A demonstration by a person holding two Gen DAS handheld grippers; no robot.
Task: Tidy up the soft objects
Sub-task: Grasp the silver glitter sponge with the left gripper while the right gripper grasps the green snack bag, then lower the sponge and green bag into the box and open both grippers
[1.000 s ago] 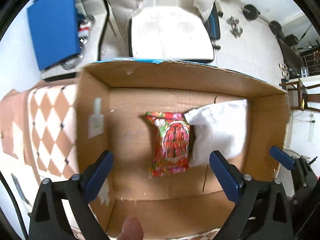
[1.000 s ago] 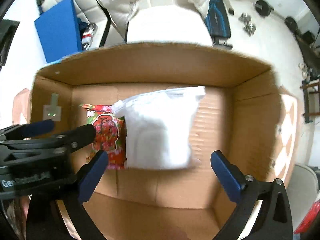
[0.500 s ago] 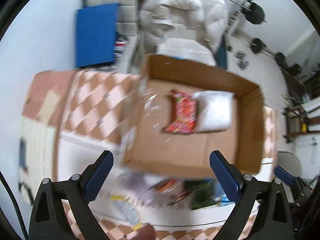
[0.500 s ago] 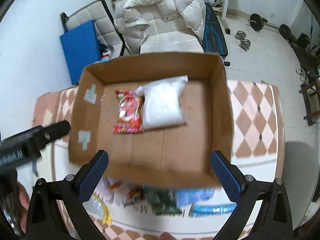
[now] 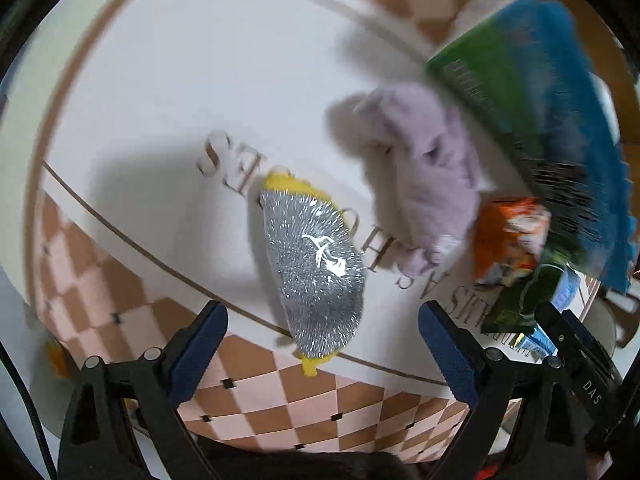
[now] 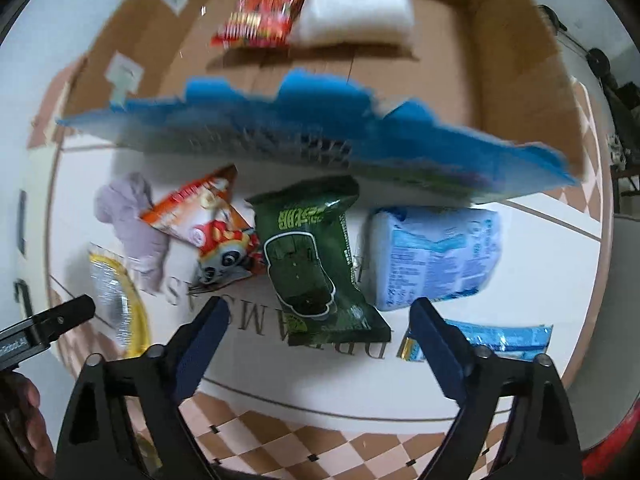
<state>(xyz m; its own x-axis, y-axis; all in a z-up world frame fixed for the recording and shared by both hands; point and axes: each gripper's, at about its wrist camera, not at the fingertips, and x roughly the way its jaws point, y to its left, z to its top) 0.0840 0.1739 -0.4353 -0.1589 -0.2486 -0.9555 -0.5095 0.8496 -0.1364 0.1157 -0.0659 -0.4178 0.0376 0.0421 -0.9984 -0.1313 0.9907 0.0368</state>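
Silver pouch beside lilac plush

A home floor: checkered mat, cardboard box (weight plates at the edge behind).

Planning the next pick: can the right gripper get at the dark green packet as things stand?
Probably yes. The right gripper is open with nothing between its fingers, and the dark green packet lies uncovered just ahead, though the orange snack bag touches its side.

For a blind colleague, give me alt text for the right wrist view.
The right gripper hangs open above a dark green snack packet on a white mat. Behind it, a cardboard box holds a red packet and white bag.
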